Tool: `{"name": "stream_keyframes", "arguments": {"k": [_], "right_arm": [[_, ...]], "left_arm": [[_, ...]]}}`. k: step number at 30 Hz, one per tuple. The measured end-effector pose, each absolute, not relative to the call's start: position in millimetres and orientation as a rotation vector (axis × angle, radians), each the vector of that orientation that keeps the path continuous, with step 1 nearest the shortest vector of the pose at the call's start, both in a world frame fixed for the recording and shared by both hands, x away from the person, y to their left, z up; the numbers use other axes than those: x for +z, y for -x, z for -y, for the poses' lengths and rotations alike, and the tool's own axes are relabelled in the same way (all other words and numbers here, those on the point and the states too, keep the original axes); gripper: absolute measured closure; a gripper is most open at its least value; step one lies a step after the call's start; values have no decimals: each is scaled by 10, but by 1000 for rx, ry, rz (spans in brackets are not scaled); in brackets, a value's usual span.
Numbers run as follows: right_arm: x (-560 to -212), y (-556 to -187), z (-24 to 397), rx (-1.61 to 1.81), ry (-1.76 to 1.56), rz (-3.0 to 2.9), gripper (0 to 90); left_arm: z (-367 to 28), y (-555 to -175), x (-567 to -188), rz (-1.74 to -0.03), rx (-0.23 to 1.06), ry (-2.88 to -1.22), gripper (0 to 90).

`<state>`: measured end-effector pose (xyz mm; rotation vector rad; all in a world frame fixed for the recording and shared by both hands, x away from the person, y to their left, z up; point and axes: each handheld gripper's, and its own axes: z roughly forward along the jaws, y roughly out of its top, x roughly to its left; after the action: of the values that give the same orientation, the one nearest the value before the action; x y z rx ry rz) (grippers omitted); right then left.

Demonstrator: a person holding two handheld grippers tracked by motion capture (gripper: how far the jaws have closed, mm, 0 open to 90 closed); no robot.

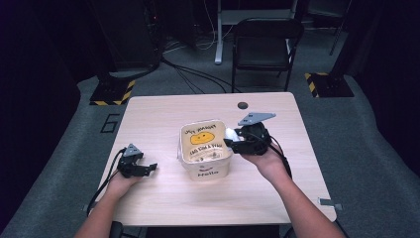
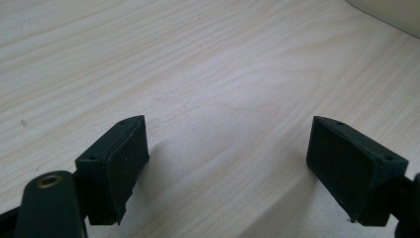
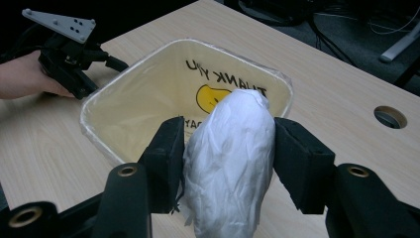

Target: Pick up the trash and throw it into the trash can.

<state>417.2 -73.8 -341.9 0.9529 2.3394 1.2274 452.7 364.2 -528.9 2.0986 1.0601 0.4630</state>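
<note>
A cream bin [image 1: 205, 166] lined with a plastic bag printed with a yellow smiley stands mid-table; its rim [image 3: 99, 94] also appears in the right gripper view. My right gripper [image 1: 233, 141] hovers at the bin's right rim, shut on a crumpled white plastic wad [image 3: 230, 158] that its two pads squeeze from both sides; the wad [image 1: 231, 134] hangs just over the bin's edge. My left gripper [image 1: 148, 168] rests low on the table to the left of the bin, open, with bare wood between its jaws [image 2: 228, 148].
The light wooden table [image 1: 163, 119] has a round cable hole [image 1: 242, 105] at its far edge. A black folding chair [image 1: 265, 47] and cables stand beyond the table on grey floor. The table's front edge lies close to both forearms.
</note>
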Motion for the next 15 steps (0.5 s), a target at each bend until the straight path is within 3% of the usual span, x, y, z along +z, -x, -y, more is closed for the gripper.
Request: {"name": "stream_keyframes", "arguments": {"k": [15], "right_arm": [[-3446, -4292, 393, 1252, -906, -2371, 471]], "left_arm": [[-3642, -4527, -5290, -1061, 464, -2097, 164]]}}
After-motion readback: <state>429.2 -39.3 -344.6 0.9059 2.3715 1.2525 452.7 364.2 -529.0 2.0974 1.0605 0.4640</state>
